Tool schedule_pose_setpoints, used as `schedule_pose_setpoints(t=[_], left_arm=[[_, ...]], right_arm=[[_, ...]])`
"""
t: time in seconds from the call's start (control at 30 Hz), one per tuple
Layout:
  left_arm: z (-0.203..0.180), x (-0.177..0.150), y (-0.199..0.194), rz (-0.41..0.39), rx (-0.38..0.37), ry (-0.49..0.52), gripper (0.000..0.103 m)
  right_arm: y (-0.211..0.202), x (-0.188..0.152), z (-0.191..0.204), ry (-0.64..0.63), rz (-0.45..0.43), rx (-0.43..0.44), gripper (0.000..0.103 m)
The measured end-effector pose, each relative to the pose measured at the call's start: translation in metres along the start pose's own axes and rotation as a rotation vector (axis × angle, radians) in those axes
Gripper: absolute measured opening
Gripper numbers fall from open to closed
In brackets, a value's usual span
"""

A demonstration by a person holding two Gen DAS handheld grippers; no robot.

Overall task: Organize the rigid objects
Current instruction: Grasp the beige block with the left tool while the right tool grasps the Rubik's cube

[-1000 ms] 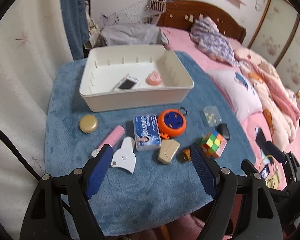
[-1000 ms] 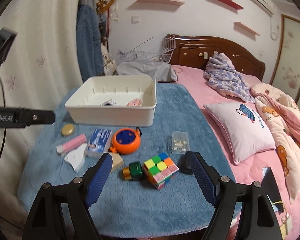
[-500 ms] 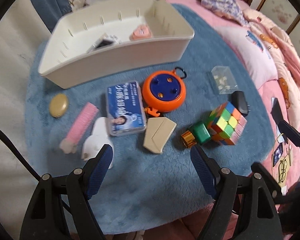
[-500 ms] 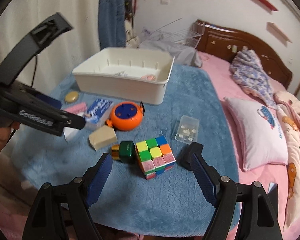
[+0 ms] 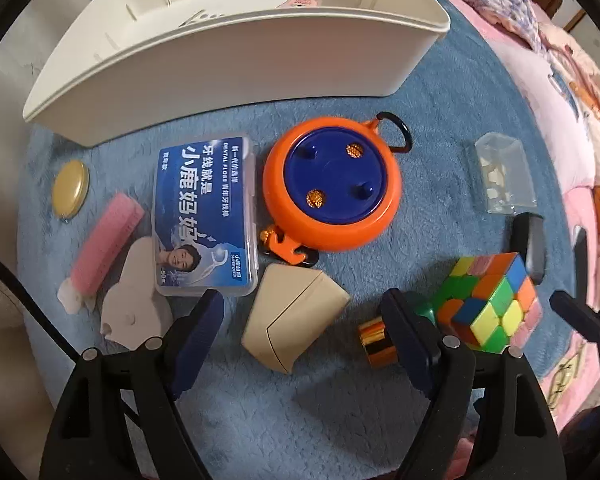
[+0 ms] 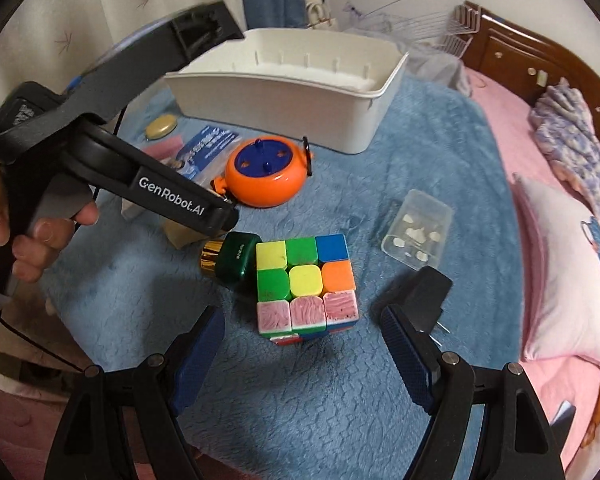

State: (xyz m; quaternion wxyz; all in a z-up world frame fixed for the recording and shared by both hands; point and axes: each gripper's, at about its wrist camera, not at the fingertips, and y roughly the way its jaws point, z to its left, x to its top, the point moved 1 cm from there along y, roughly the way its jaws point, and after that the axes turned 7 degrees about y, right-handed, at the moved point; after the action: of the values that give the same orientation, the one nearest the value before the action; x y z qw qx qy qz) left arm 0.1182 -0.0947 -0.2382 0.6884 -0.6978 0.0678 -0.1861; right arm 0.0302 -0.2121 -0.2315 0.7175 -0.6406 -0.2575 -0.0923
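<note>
A white plastic bin (image 5: 236, 52) stands at the far side of a blue plush mat (image 5: 300, 412), its near wall facing a loose scatter of small hard items – the likely reason for the layout being that each piece can be lifted and dropped over that wall without reaching across the others. Just before the bin lie a dental floss box (image 5: 205, 218) and an orange and blue round toy (image 5: 334, 191), the two almost touching; to the left, a pink bar (image 5: 106, 240), a tan oval compact (image 5: 71, 192) and a pale flat piece (image 5: 134, 304) partly under the floss box. Nearer the viewer, a beige wedge-shaped case (image 5: 294, 318) lies between the fingers of the left gripper (image 5: 303, 320), which points steeply down over it with its jaws well apart, touching nothing that can be seen. To the right sit a green bottle with a gold cap (image 6: 230, 260), touching the puzzle cube (image 6: 306, 280), then a clear packet of small white pieces (image 6: 418, 230) and a black charger plug (image 6: 426, 298), set well clear of the bin. The right gripper (image 6: 303, 350) hovers in front of the cube, jaws likewise spread wide and empty – the cube framed between them but not reached. Both tools appear lined up on separate targets, so that each hand can take its own piece. A person's hand (image 6: 20, 236) grips the left tool's handle.
</note>
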Motion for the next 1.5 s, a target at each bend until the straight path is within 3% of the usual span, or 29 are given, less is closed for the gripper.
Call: schedule_pose_setpoints(t=[0.13, 0.4, 0.83, 0.97, 1.13, 1.23, 1.5], left_arm=[[-0.006, -0.006, 0.002, 0.002, 0.045, 0.007, 0.083], [0.010, -0.015, 0.015, 0.041, -0.004, -0.100, 0.082], [0.020, -0.014, 0.031, 0.068, -0.007, -0.127, 0.079], [0.008, -0.001, 0.039, 0.070, -0.006, -0.136, 0.076], [0.000, 0.011, 0.042, 0.076, -0.005, -0.140, 0.071], [-0.003, 0.011, 0.038, 0.070, 0.003, -0.135, 0.062], [-0.012, 0.008, 0.026, 0.063, 0.006, -0.122, 0.061]], right_arm=[[0.013, 0.003, -0.002, -0.026, 0.026, 0.025, 0.081], [0.029, 0.003, -0.004, -0.051, 0.050, 0.068, 0.081], [0.043, 0.010, -0.011, -0.049, 0.057, 0.112, 0.081], [0.049, 0.011, -0.014, -0.056, 0.073, 0.114, 0.068], [0.051, 0.012, -0.013, -0.069, 0.079, 0.131, 0.062], [0.050, 0.010, -0.010, -0.094, 0.083, 0.123, 0.061], [0.044, 0.015, -0.011, -0.084, 0.090, 0.136, 0.059]])
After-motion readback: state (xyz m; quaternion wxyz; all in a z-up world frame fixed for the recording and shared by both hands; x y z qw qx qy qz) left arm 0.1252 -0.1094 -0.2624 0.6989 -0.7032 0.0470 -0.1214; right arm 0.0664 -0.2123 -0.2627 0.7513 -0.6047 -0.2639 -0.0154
